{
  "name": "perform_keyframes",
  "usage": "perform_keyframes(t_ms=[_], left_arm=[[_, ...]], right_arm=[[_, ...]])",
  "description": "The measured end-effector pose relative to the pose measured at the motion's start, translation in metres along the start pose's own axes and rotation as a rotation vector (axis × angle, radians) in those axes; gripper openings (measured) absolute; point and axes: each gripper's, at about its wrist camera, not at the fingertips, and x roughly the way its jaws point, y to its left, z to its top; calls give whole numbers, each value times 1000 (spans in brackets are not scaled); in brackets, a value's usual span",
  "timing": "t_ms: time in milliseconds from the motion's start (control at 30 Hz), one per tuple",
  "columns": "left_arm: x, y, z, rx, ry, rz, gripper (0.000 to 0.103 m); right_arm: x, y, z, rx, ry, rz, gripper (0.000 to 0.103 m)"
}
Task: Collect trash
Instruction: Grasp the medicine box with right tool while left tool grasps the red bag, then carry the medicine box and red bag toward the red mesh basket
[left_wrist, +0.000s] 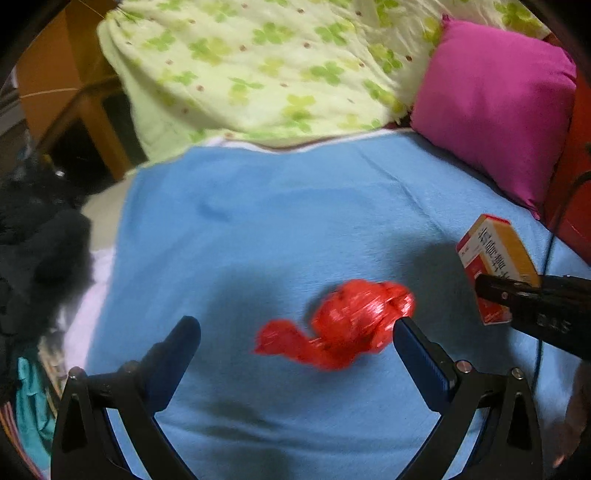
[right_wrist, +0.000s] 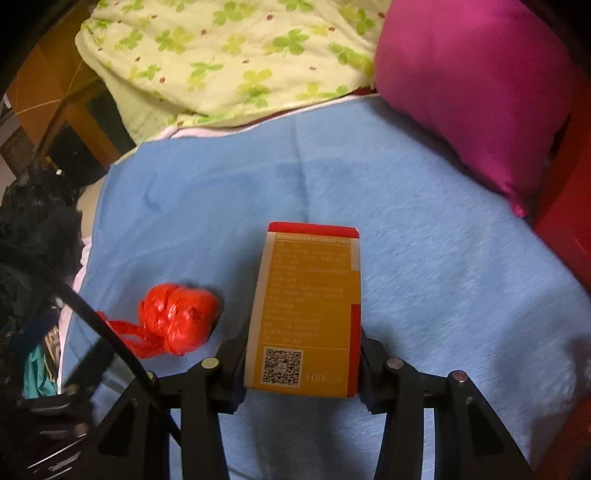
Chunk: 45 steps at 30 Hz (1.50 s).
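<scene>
On a blue blanket (left_wrist: 258, 221), the right gripper (right_wrist: 301, 363) clamps an orange carton (right_wrist: 308, 310) while the left gripper (left_wrist: 295, 339), jaws wide, straddles a knotted red plastic bag (left_wrist: 347, 321) that could slip aside if pinched off-centre.

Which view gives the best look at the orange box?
Right wrist: the box fills the centre, its printed face and QR code showing. Left wrist shows it only at the right edge, partly hidden behind the right tool.

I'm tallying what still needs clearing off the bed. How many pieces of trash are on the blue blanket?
2. A crumpled red plastic bag lies on the blue blanket between the open left gripper's fingers. An orange-and-red cardboard box is clamped in the right gripper. More may lie outside view.
</scene>
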Motion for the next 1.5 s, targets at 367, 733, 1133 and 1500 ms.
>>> perform_keyframes(t_ms=[367,733,1133,1500], left_arm=[[40,-16,-1,-62,133,-173,48],[3,2,-18,-119,71,-136,18],[-74,28,-41,-198,-31,12,18],[-152,34,-71,-250,-160,151,18]], right_arm=[[-5,0,5,9,-24,20,49],[-20,10,-3,-30,-48,38,49],[-31,23,-13,-98,-52,73,49],[-89,33,-50,-224,-114,140,49]])
